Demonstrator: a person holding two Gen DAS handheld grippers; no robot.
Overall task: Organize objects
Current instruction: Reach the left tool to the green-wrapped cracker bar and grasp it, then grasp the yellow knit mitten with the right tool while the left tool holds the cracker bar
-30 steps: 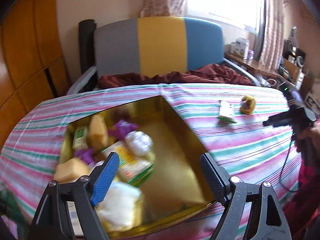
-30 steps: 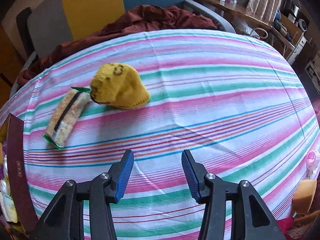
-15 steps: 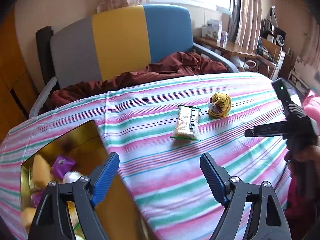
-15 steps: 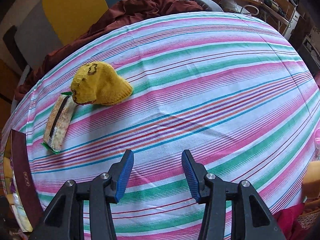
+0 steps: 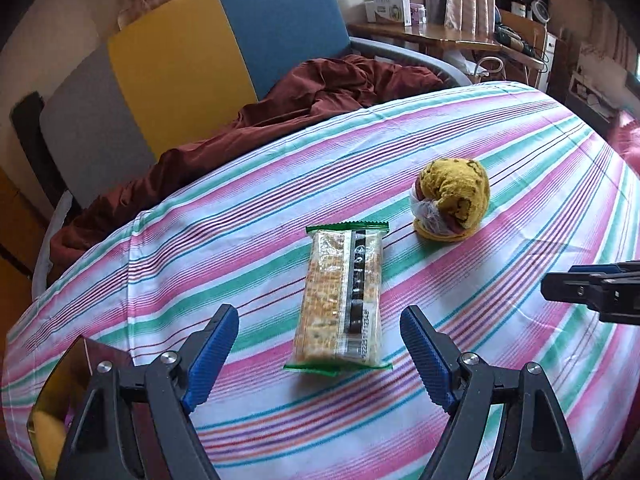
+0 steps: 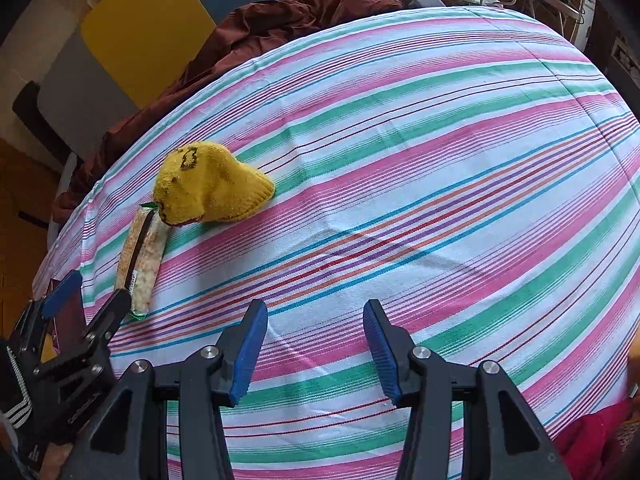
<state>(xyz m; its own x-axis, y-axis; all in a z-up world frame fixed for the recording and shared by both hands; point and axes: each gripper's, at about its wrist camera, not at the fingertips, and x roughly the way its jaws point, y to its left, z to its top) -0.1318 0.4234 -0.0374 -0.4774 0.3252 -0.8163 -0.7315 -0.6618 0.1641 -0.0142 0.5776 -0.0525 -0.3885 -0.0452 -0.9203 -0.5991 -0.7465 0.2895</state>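
Across the counter [image 5: 520,160], a striped pink, green and white cloth covers the whole work surface; behind it stands a chair [image 5: 224,40] in grey, yellow and blue panels with a maroon blanket [image 5: 320,88] heaped on the seat. At the near left corner, a gold-lined box [image 5: 80,364] shows only its edge, with yellow and purple items partly visible inside.

Left claw [image 5: 320,356]: jaws wide, nothing between the pads, pointed down at the cracker packet [image 5: 342,300]. Right claw [image 6: 316,350]: jaws narrower but apart, nothing held, hovering over bare cloth well clear of both objects.

Cracker packet lies flat near the middle of the counter, long axis running away from the left claw, green crimped seals at both ends. Just beyond it, to the right, sits a yellow knitted sock [image 5: 454,198], balled up with something pale tucked in its opening.

Handling judgement: packet looks light; clear film likely slippery, contents brittle. Best hold is across the short width at mid-length, gentle squeeze, not on the end seals. Sock is soft and compressible; any grip across the bulk should do.
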